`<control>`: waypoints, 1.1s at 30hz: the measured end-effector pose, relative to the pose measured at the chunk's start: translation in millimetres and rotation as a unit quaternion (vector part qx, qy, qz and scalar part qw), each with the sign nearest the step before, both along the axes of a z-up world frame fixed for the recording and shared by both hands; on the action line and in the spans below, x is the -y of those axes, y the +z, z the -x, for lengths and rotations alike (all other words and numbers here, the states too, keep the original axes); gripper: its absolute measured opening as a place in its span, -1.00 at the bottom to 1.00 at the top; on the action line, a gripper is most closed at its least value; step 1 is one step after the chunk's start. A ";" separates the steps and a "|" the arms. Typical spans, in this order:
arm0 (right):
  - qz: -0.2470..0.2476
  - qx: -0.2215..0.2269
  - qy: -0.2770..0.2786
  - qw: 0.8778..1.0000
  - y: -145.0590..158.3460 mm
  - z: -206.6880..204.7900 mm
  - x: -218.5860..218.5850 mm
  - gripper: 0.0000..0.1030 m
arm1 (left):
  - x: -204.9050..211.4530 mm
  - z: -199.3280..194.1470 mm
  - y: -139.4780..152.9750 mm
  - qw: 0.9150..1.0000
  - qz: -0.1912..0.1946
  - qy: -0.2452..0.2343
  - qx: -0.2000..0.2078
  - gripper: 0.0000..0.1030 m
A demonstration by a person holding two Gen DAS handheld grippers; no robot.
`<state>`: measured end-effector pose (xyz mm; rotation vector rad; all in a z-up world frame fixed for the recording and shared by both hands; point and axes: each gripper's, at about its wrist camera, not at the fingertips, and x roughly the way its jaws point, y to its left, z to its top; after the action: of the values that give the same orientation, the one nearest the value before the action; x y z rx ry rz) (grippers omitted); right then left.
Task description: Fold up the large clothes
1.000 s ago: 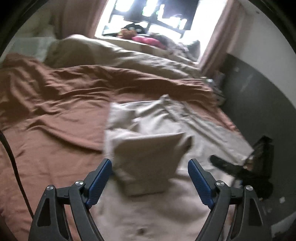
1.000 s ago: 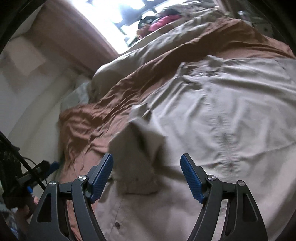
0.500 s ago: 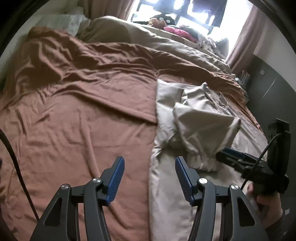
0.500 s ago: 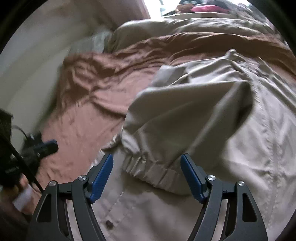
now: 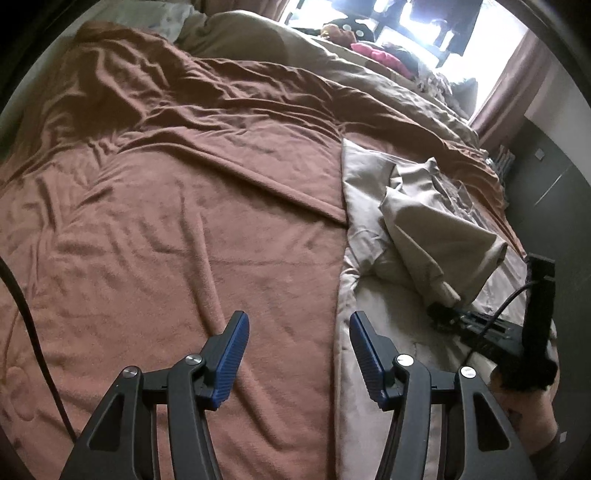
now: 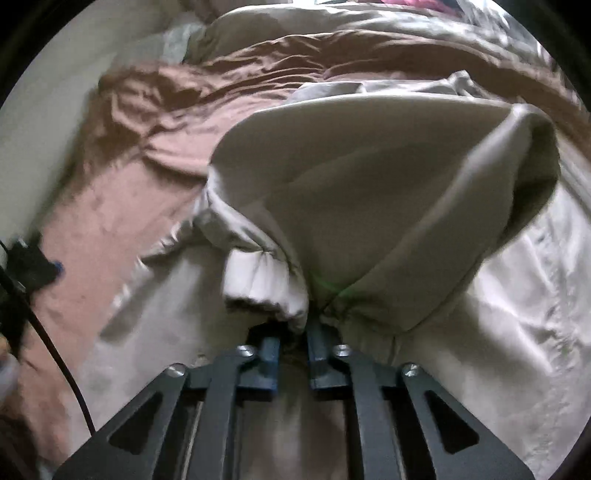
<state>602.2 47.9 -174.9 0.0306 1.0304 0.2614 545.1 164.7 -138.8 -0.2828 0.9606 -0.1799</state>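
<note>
Jacket [image 6: 369,206] cuff in rt hand-held gripper [image 6: 295,325]

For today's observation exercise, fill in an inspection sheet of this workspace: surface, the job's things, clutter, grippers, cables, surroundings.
Surface: bed covered by a wrinkled brown blanket.
Job's things: beige jacket lies spread at the bed's right side; its sleeve is lifted by the elastic cuff.
Clutter: beige duvet bunched at the far side, with a pink item and other things heaped beyond it.
Grippers: left gripper open, holding nothing, over the blanket and the jacket's edge; right gripper shut on the cuff.
Cables: a black cable crosses the blanket at far left; another black cable runs to the right gripper.
Surroundings: bright window, a curtain, dark wall.
</note>
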 end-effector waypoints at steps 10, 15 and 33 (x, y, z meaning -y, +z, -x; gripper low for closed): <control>-0.151 0.059 -0.053 0.985 67.4 23.9 88.7 -0.91 | 48.6 -20.1 17.8 0.999 -0.040 -0.025 0.003 0.14; -0.193 0.083 -0.088 0.974 85.0 40.4 136.9 -0.91 | 71.7 -28.6 13.9 0.998 -0.051 -0.033 -0.005 0.14; -0.232 0.116 -0.234 0.937 96.4 89.0 280.2 -0.86 | 111.8 -77.4 -44.1 0.986 -0.154 -0.031 -0.058 0.09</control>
<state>513.2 -232.4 -78.5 0.6517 0.6805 0.0641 622.5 52.9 -182.9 0.0212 1.0983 -0.0691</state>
